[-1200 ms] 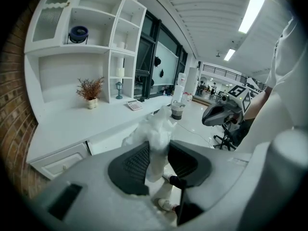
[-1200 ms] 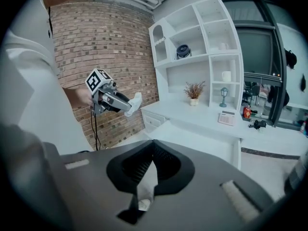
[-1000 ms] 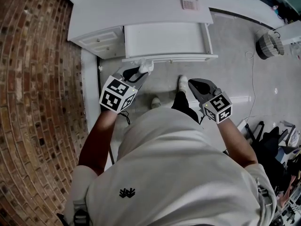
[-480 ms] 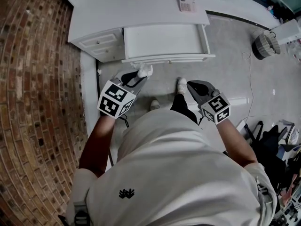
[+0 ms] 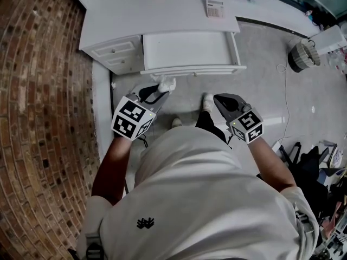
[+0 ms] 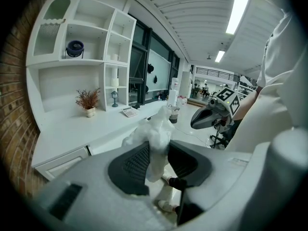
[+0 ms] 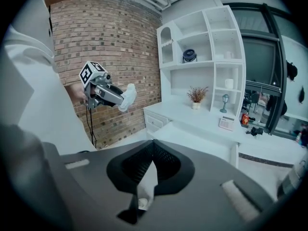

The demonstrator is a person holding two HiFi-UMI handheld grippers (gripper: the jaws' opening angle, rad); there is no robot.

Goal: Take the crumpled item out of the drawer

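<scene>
The crumpled item (image 5: pixel 166 83) is clamped between the jaws of the left gripper (image 5: pixel 159 89), just left of the head view's centre. It lies outside the drawer (image 5: pixel 187 49), below the drawer's front edge and apart from it, over the floor (image 5: pixel 260 64). In the left gripper view the item (image 6: pixel 156 134) is seen pinched between the two pads of the left gripper (image 6: pixel 158 150), with most of its bulk standing out beyond the jaw tips.

Its long axis runs along the jaws. In the head view its free end points up and to the right, toward the drawer front; in the left gripper view it runs from bottom to top.

The right gripper (image 5: pixel 220 98) is held right of centre with its jaw tips closed together and nothing gripped between them (image 7: pixel 152 146).

Compared with a second ago, the item is seen slightly lower in the head view and a little farther from the drawer front. The hold on it is unchanged, and the right gripper is found at much the same place.
</scene>
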